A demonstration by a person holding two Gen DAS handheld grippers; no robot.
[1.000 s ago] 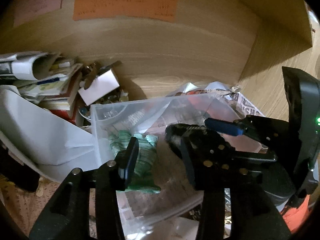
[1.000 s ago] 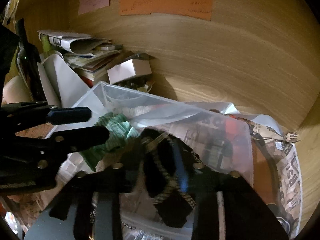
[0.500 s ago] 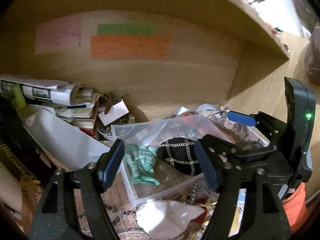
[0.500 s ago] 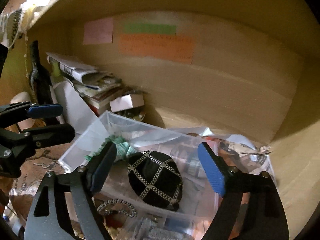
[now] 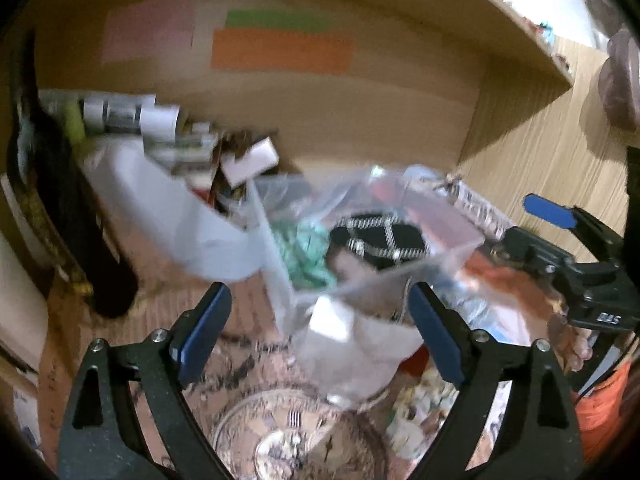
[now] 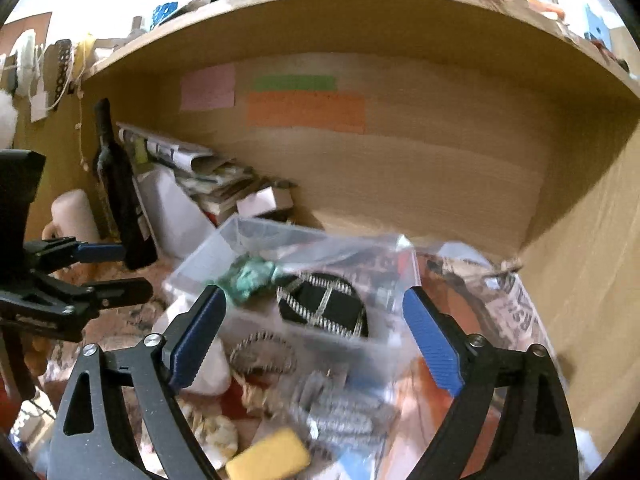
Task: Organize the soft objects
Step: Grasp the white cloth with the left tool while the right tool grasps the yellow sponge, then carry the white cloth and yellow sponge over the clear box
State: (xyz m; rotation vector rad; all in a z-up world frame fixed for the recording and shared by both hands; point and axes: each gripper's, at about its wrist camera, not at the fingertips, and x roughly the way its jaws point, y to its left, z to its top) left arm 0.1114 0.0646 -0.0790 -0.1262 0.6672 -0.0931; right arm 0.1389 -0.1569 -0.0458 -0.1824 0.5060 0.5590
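Wooden shelf alcove, cluttered counter: a clear bin [image 6: 304, 332] sits mid-scene with a black pouch [image 6: 324, 308] and a green cloth [image 6: 250, 276] side by side inside. Left tongs [image 5: 320, 332] gape wide, gripping nothing; right tongs [image 6: 316, 340] likewise released, both short of the bin.

Black pouch [image 6: 324, 308] with silver lattice; teal-green striped cloth [image 6: 250, 276]
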